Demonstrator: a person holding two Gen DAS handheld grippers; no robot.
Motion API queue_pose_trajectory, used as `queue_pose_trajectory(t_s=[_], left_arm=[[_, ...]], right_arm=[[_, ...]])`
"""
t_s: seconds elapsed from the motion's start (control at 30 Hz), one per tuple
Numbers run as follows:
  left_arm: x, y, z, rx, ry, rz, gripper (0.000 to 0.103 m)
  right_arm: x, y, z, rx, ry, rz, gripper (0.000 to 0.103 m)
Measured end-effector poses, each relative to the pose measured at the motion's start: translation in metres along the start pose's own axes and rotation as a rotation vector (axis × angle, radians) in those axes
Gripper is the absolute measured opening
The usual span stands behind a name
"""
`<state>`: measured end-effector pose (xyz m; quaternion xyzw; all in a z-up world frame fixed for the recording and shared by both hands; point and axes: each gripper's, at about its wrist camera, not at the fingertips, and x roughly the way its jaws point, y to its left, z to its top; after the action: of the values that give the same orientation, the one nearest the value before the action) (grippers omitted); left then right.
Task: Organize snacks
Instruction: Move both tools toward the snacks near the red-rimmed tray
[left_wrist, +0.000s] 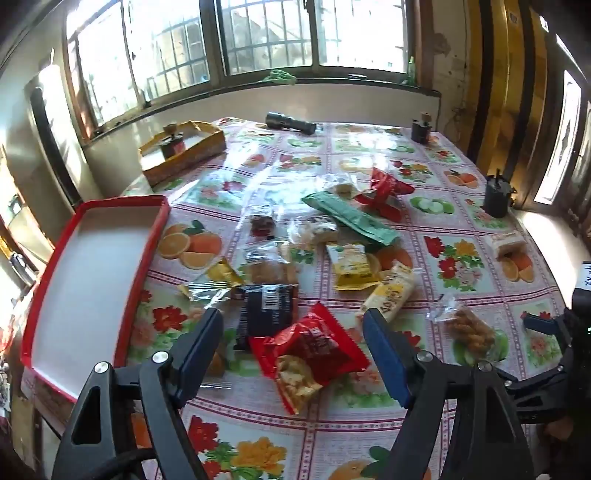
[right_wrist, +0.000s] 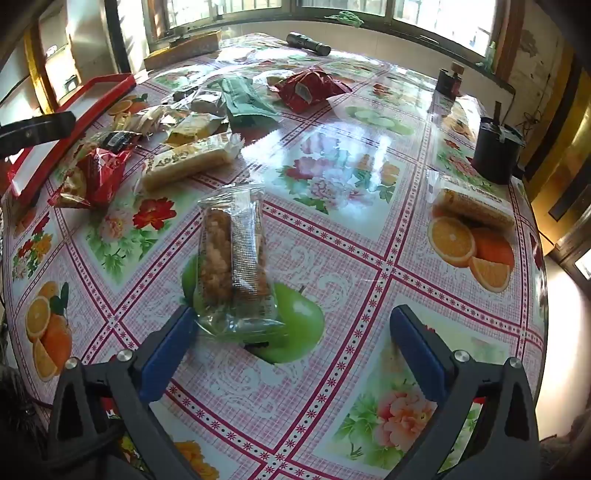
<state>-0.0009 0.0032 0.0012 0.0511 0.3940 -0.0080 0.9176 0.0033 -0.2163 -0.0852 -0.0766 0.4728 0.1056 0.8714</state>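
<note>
Several wrapped snacks lie scattered on a fruit-print tablecloth (left_wrist: 461, 266). My left gripper (left_wrist: 291, 317) stands open just above a red snack packet (left_wrist: 314, 347) and a black packet (left_wrist: 266, 310), touching neither. To its left lies an empty red-rimmed tray (left_wrist: 92, 273). In the right wrist view my right gripper (right_wrist: 291, 314) is open over the cloth, its left finger beside the near end of a clear-wrapped brown snack bar (right_wrist: 232, 258). A cream bar (right_wrist: 188, 162) and the red packet (right_wrist: 96, 173) lie farther left.
A green wrapper (left_wrist: 351, 218), a yellow packet (left_wrist: 352, 266) and another red packet (left_wrist: 384, 192) sit mid-table. A yellow box (left_wrist: 181, 151), a flashlight (left_wrist: 291, 123) and two dark holders (left_wrist: 496, 195) stand near the far and right edges. A window runs behind.
</note>
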Motion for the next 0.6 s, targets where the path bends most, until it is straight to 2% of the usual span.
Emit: queue_pose_trajectory(t_s=[0.07, 0.1, 0.2, 0.33, 0.4, 0.47, 0.53, 0.6], left_arm=[[-0.003, 0.007, 0.0, -0.007, -0.018, 0.044, 0.078], [-0.004, 0.01, 0.001, -0.008, -0.024, 0.061, 0.078], [-0.005, 0.019, 0.002, -0.017, -0.033, 0.08, 0.078], [-0.014, 0.022, 0.003, -0.005, -0.041, 0.115, 0.078], [-0.014, 0.025, 0.0, -0.012, -0.032, 0.096, 0.078], [-0.015, 0.026, -0.001, -0.013, -0.03, 0.093, 0.078], [-0.015, 0.027, -0.002, -0.015, -0.028, 0.087, 0.078], [-0.015, 0.027, -0.002, -0.013, -0.026, 0.083, 0.078]], right_arm=[[-0.009, 0.002, 0.0, 0.107, 0.011, -0.035, 0.103], [-0.016, 0.004, 0.0, 0.168, -0.01, -0.009, 0.103], [-0.035, 0.012, 0.001, 0.314, -0.075, 0.168, 0.103], [-0.054, 0.045, 0.018, 0.338, -0.135, 0.169, 0.103], [-0.059, 0.06, 0.028, 0.327, -0.147, 0.19, 0.103], [-0.067, 0.072, 0.031, 0.301, -0.166, 0.171, 0.103], [-0.074, 0.081, 0.033, 0.279, -0.19, 0.061, 0.103], [-0.074, 0.083, 0.037, 0.269, -0.181, -0.004, 0.103]])
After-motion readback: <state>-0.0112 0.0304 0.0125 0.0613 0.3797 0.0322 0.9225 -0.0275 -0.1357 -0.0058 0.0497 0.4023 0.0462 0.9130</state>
